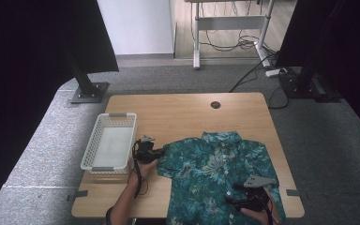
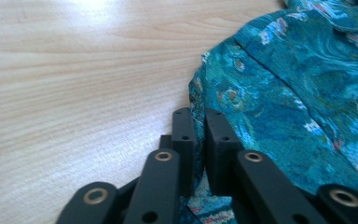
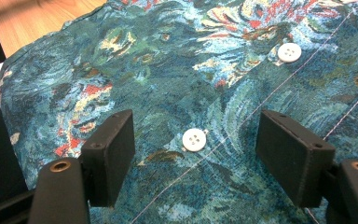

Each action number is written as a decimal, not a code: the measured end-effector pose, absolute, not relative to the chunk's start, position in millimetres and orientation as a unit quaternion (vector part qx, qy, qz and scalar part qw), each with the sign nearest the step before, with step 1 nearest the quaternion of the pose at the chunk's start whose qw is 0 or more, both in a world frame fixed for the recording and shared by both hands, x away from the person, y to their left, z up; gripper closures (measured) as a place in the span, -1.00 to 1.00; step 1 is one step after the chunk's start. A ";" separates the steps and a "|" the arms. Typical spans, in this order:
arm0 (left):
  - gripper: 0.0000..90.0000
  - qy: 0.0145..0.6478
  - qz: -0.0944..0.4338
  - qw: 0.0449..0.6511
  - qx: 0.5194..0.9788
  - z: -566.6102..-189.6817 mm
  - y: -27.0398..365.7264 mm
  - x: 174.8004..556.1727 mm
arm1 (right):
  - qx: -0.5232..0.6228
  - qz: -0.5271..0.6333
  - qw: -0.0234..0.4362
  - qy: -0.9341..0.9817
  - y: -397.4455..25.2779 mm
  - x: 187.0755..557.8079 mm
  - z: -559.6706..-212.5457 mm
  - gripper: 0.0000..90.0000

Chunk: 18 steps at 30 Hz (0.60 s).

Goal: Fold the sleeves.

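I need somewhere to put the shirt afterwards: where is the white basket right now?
In the high view, the white basket sits at the table's left edge, beside the left gripper.

White plastic basket sits at left-center of high view, on wooden table, near its left edge. Round cable grommet at table's upper center. Grey carpet floor surrounds. White desk frame w/ loose cables at top center. Black stand base upper left.

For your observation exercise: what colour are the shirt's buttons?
White; the buttons on the shirt show best in the right gripper view.
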<state>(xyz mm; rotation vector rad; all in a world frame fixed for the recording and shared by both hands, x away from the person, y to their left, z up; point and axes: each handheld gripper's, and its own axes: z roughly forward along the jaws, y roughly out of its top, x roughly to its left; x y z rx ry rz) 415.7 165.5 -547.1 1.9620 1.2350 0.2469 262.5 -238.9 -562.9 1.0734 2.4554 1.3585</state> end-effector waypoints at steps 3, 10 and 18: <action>0.90 0.481 0.089 0.401 0.774 -544.0 164.3 413.2 | 0.357 0.452 0.068 0.815 -239.1 262.6 -562.8 -0.38; 0.91 0.469 0.073 0.421 0.773 -528.9 155.1 409.9 | 0.356 0.452 0.066 0.815 -239.1 262.7 -562.9 -0.38; 0.90 0.435 0.066 0.435 0.785 -521.7 137.4 403.9 | 0.356 0.453 0.065 0.815 -239.5 262.9 -563.0 -0.38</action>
